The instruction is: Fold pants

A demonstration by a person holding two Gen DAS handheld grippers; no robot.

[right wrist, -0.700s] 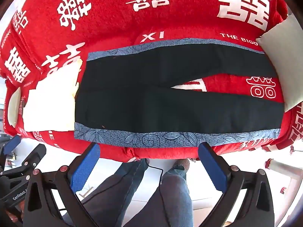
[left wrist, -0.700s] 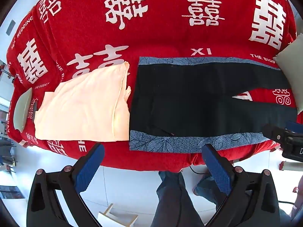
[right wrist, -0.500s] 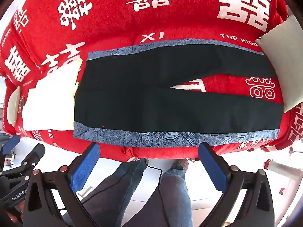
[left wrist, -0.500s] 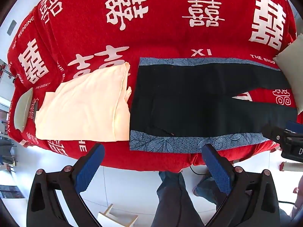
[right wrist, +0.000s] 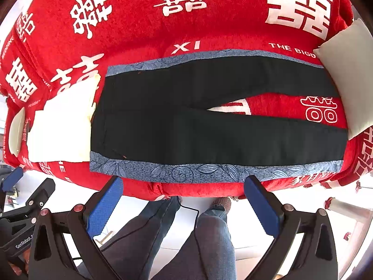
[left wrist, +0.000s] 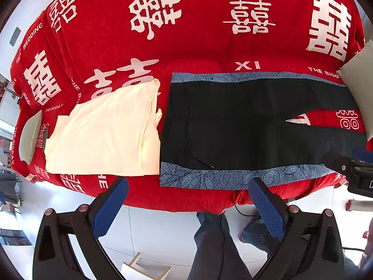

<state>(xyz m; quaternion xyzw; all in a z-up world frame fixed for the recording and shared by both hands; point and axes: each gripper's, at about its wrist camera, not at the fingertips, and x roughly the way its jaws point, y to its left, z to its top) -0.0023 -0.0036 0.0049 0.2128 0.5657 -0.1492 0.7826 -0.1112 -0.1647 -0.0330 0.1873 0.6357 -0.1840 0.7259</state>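
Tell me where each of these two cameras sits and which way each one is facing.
Left wrist: behind the open left gripper, above the bed's near edge, facing the black pants and cream cloth; the person's legs show below.
Right wrist: behind the open right gripper, facing the pants further right.
Shared: pants, cream cloth, red cover.

Pants (left wrist: 244, 128) flat on the bedspread (left wrist: 198, 42), folded cloth (left wrist: 105, 135) just left, pillow (left wrist: 359, 81) at right.
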